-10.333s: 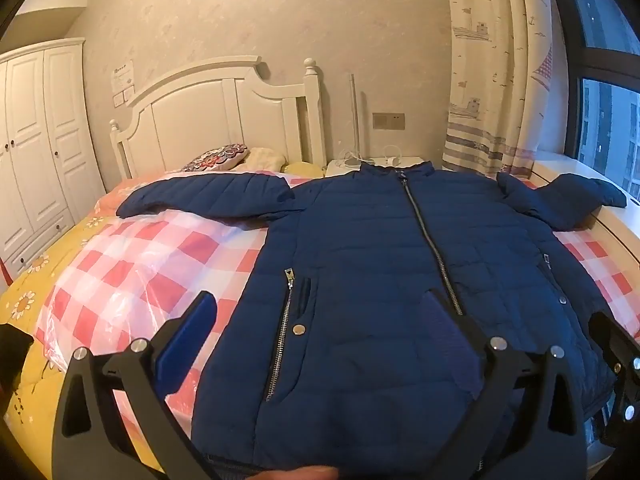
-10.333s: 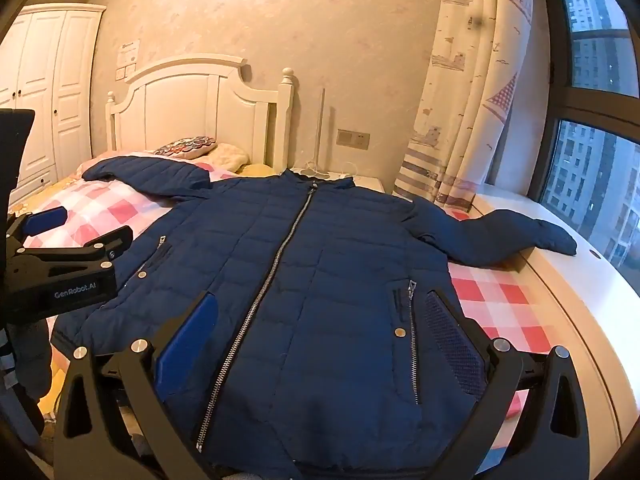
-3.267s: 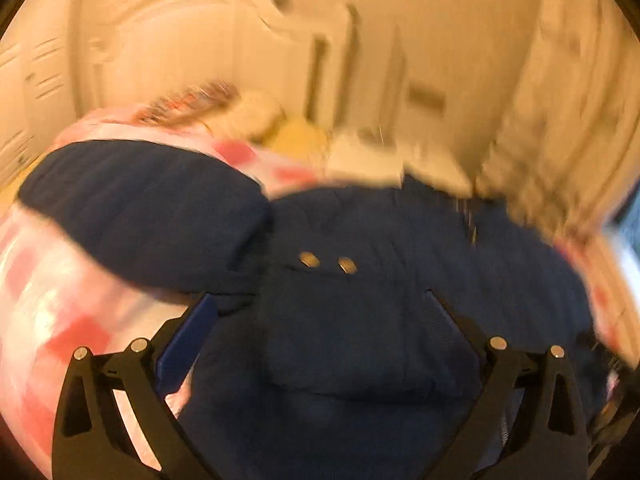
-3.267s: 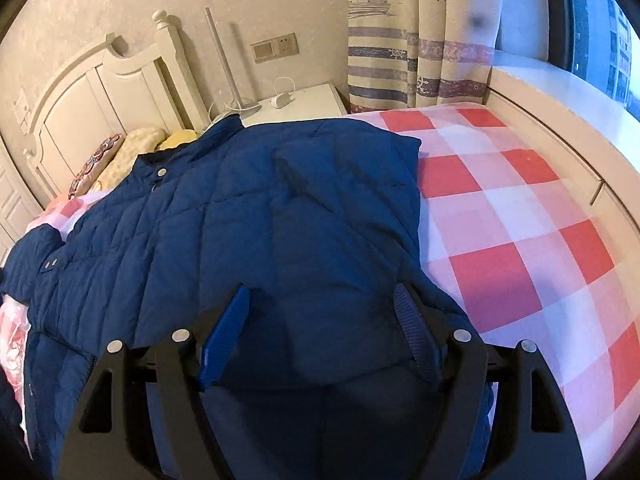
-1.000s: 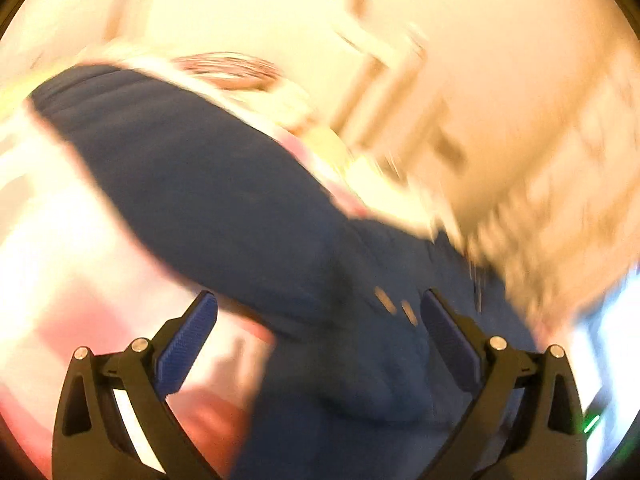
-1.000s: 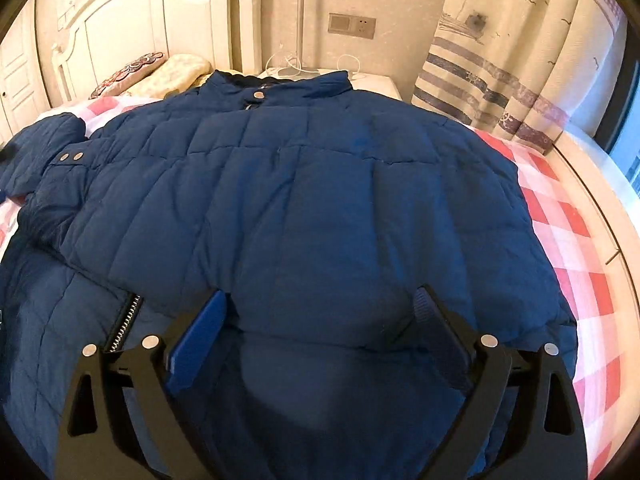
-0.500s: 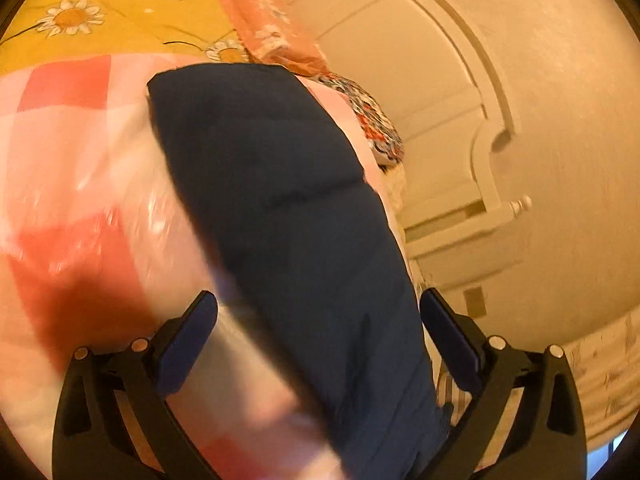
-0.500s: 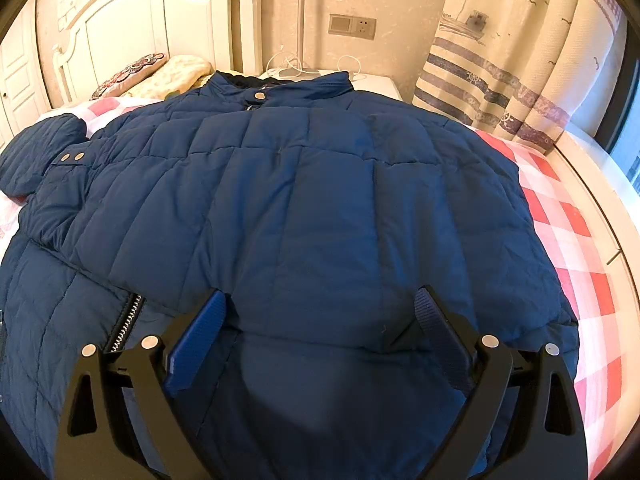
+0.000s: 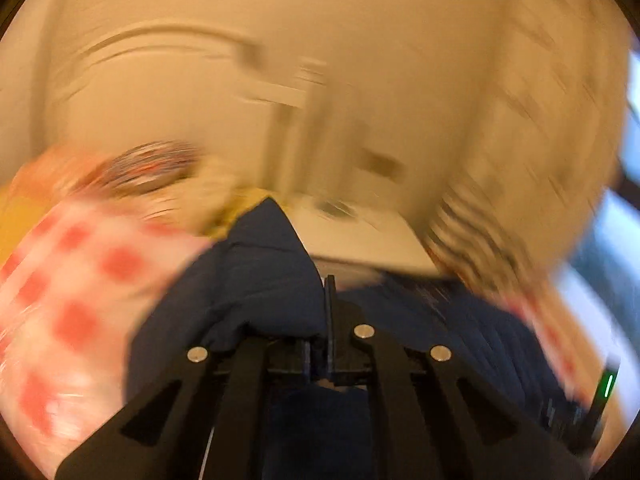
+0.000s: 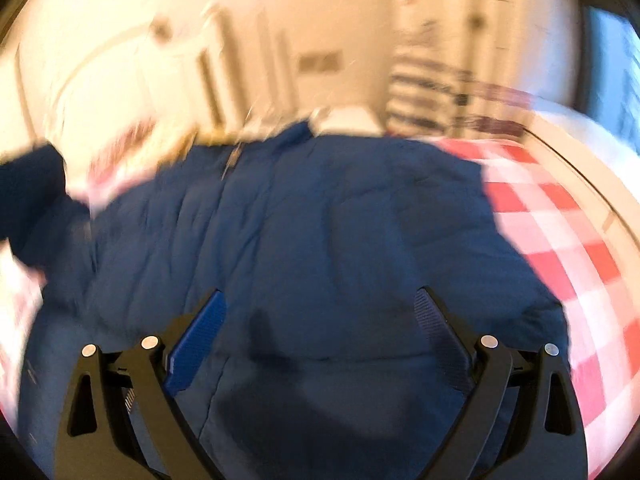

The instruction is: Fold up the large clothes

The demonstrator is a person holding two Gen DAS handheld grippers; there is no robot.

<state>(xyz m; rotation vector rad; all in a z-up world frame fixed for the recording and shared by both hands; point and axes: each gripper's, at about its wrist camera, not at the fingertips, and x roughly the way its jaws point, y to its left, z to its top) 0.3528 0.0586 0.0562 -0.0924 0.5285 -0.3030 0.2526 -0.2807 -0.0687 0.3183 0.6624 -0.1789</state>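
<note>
A dark blue quilted jacket lies on the bed, its right side folded in over the body. In the blurred left wrist view my left gripper is shut, with a bunch of the jacket sleeve pinched between its fingers and rising to a peak above them. More of the jacket lies beyond, to the right. My right gripper hovers open over the jacket's lower part, nothing between its blue pads. The raised sleeve shows at the far left of the right wrist view.
The red-and-white checked bedspread is bare to the right of the jacket and also shows left of the sleeve. A white headboard, a nightstand and a striped curtain stand behind. A window ledge runs along the right.
My left gripper went from wide open over the sleeve to shut on it, and its view swung round. The right gripper shifted and rolled over the jacket, still open.
</note>
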